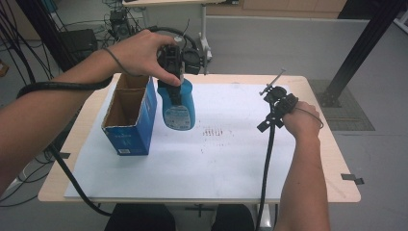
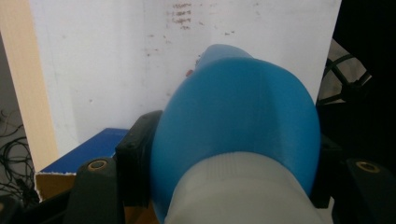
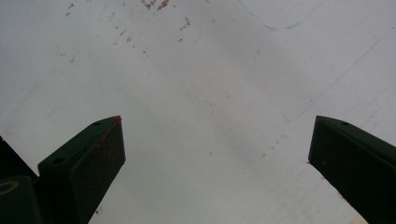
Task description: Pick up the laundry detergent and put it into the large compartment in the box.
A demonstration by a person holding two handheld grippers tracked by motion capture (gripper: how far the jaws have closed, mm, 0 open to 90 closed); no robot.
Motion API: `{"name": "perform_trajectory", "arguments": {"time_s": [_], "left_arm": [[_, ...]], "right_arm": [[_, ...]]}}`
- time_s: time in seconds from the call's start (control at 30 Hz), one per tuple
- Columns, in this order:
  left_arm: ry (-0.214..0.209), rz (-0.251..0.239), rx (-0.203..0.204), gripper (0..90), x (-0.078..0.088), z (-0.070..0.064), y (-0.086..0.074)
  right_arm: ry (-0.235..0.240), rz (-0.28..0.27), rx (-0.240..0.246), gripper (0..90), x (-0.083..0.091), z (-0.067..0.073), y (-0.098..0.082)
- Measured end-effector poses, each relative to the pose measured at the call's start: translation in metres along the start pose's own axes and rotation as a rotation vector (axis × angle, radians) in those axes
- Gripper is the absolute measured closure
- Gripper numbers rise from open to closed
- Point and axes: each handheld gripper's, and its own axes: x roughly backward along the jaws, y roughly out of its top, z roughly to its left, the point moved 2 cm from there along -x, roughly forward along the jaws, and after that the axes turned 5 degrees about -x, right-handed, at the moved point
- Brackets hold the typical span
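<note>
Left hand-held gripper (image 1: 175,79) clamps the blue bottle (image 1: 177,107) by its white cap end; in the left gripper view the black jaws sit tight on both sides, just below the blue shoulder (image 2: 243,121). Bottle hangs cap up, base down, label facing the person. Its base looks to be just above or barely on the white sheet; cannot tell which. Held from the top, probably so it can go straight up and down past the walls of a box.

The bottle is just beside the open cardboard box (image 1: 131,115), to its right, close to or touching the blue side wall. Box stands upright, top flaps open, inside looks empty as far as the high view shows. Judgement: bottle is either on its way into the box or fresh out of it; the upright grip suits either.

Right hand-held gripper (image 1: 276,103) rests well apart at the right side of the surface (image 1: 308,192), jaws spread wide over bare white sheet (image 3: 210,116), holding nothing. Idle, clear of the work.

Around: faint brown specks on the sheet (image 1: 215,132) between the two grippers. A black cable (image 1: 72,178) trails off the left edge. Nothing stands between bottle and box mouth except the near box wall and its raised flap.
</note>
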Motion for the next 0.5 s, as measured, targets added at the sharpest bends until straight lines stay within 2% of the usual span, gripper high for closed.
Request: {"name": "perform_trajectory", "arguments": {"time_s": [0.27,0.5], "left_arm": [[-0.002,0.014,0.022,35.8,0.031,-0.001,0.005],[0.013,-0.005,0.053,35.8,0.059,0.001,0.000]], "right_arm": [[0.001,-0.010,-0.003,3.8,0.003,0.004,-0.002],[0.001,-0.011,-0.009,3.7,0.005,0.006,-0.004]]}}
